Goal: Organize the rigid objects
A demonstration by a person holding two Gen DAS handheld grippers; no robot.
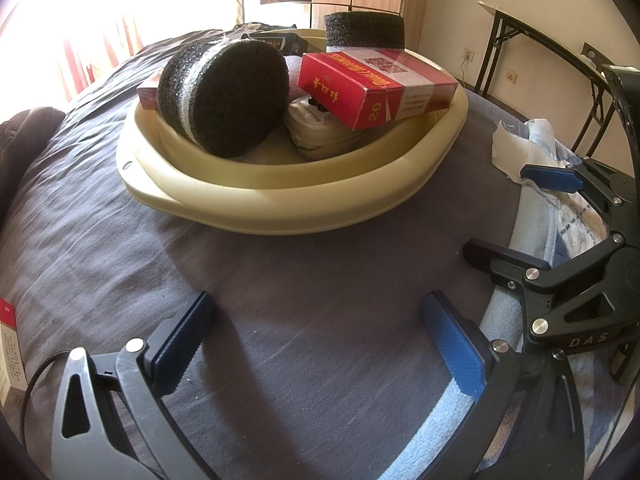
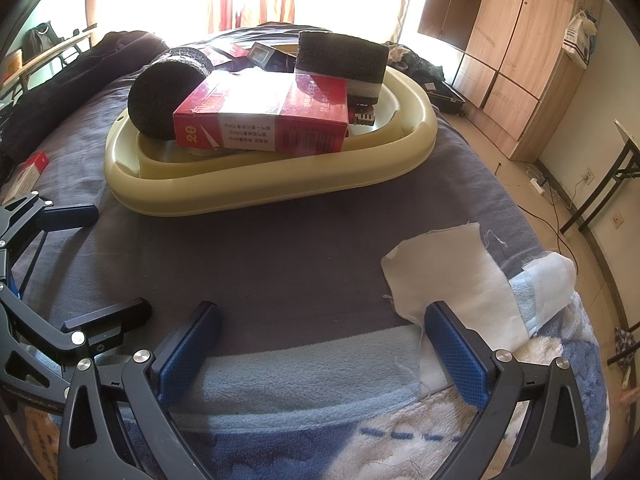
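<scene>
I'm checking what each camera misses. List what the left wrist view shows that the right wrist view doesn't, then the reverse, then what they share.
Only the left wrist view shows the white plug-like device lying under the large red box in the cream basin.

Only the right wrist view shows the wooden wardrobe and the small metallic item tucked behind the box.

Both show the basin on the grey sheet, the red box, the round foam disc, the foam block, the white cloth, and both tongs, left and right, open and empty.
</scene>
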